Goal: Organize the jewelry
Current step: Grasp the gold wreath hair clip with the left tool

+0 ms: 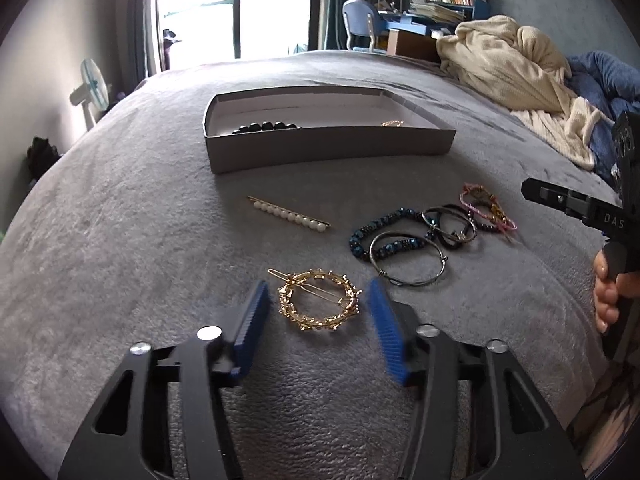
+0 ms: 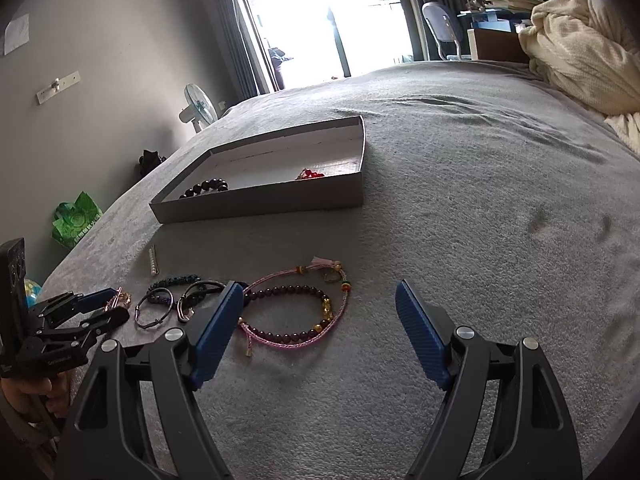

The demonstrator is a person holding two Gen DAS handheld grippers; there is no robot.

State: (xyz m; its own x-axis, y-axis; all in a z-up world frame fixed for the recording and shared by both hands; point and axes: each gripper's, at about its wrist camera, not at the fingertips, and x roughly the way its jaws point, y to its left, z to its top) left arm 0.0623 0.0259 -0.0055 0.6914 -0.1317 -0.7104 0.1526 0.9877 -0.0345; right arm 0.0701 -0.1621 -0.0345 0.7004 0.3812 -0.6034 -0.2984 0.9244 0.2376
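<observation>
With its jaws spread either side of the gold wreath hair clip, the left gripper sat right on target; the clip's pin ran left-to-right across the gap, flat on the grey bedspread. The right gripper was spread wide and empty, near the pink cord bracelet. The grey box lay straight ahead, the pearl barrette between.
</observation>
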